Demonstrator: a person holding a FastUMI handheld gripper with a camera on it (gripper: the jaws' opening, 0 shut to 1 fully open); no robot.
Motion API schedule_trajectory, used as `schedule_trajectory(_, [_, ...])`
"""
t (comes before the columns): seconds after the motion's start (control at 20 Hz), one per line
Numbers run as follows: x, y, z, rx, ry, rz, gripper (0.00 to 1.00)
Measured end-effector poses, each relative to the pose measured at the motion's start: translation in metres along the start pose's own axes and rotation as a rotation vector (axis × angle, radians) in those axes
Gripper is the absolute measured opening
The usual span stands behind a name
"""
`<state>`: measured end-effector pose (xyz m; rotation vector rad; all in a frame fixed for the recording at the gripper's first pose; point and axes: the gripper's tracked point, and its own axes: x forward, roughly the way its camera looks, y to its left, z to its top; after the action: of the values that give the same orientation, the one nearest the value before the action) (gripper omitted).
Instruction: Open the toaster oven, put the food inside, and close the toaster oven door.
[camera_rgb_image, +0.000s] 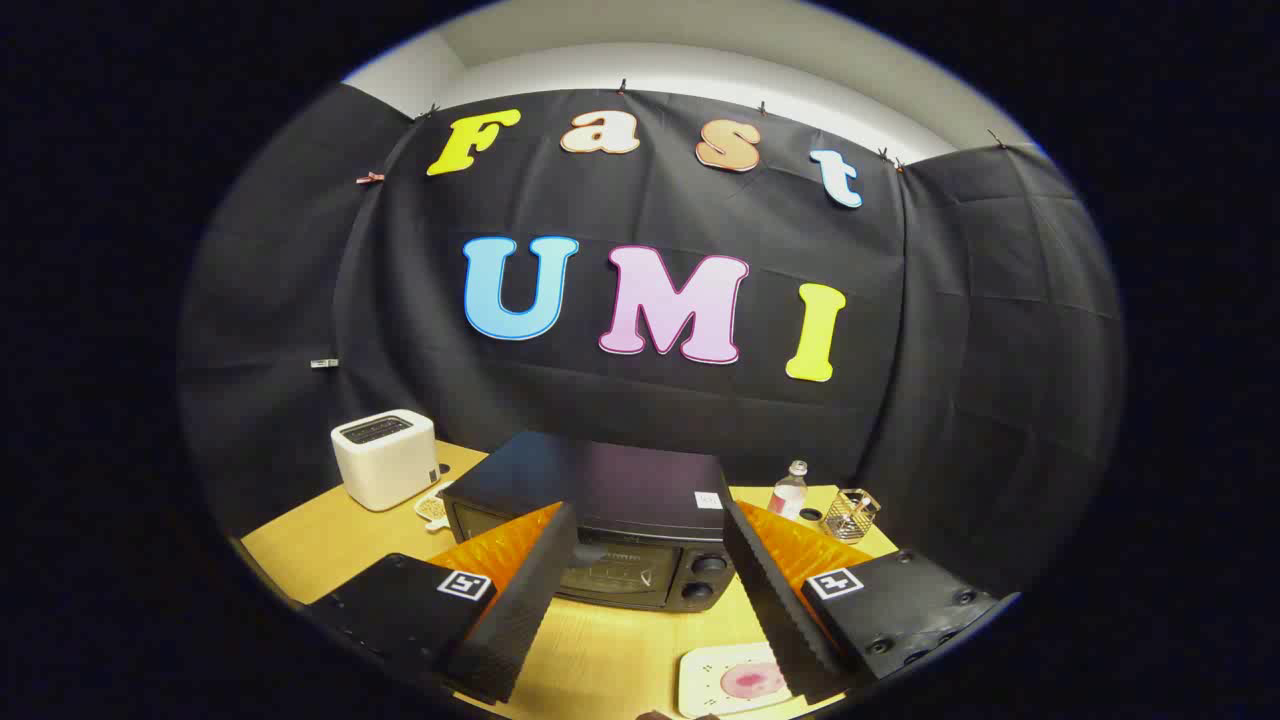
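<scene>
1. I see the toaster oven (610, 520): a black box with a glass-fronted door, shut, and two round knobs stacked at its right side. It stands upright on the table (620, 650), just beyond the fingertips.
2. I see the food (752, 682): a pinkish round piece on a pale square plate (705, 680), lying flat on the table beside the right finger, well short of the toaster oven.

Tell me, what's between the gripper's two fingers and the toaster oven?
Just bare wooden table. In the gripper view the open gripper hangs before the closed toaster oven, gripping nothing. The plate of food sits beside the right finger.
</scene>
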<state>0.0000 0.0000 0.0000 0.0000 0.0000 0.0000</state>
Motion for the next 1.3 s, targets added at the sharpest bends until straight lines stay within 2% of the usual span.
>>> schedule_trajectory(0.45, [-0.023, 0.016, -0.006, -0.013, 0.003, 0.026, 0.98])
schedule_trajectory(0.6, [-0.025, 0.010, -0.004, -0.021, -0.017, 0.023, 0.97])
schedule_trajectory(1.3, [-0.022, -0.004, -0.032, 0.043, 0.058, -0.017, 0.98])
